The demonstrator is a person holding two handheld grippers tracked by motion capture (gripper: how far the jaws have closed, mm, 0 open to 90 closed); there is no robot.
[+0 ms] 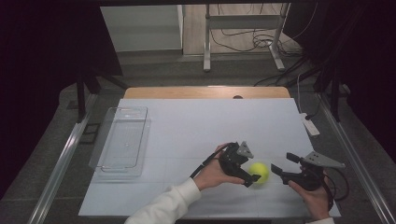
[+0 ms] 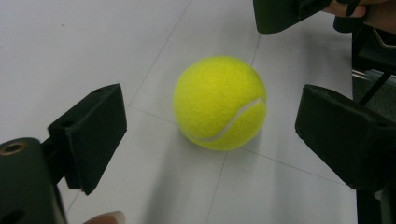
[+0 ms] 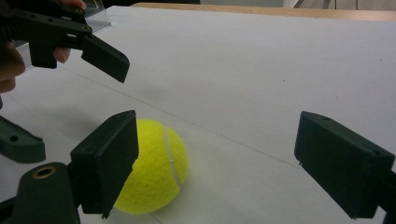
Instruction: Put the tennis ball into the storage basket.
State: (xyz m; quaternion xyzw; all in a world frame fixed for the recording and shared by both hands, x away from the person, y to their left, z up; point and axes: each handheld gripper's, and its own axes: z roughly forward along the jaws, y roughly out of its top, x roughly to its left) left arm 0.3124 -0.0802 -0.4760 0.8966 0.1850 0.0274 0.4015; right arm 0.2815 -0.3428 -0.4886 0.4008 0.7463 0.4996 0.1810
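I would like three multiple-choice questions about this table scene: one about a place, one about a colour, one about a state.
1. Where does the clear tray stand, seen from the high view?
A. at the left side of the table
B. at the right edge
C. between the two grippers

2. What colour is the tennis ball?
A. red
B. yellow-green
C. blue

3. How are the jaws of the left gripper?
A. clamped on the ball
B. shut with nothing between them
C. open, apart from the ball

Answers:
1. A, it sits left of both hands.
2. B, it shows bright yellow-green with a white seam.
3. C, gaps show on both sides of the ball in the left gripper view.
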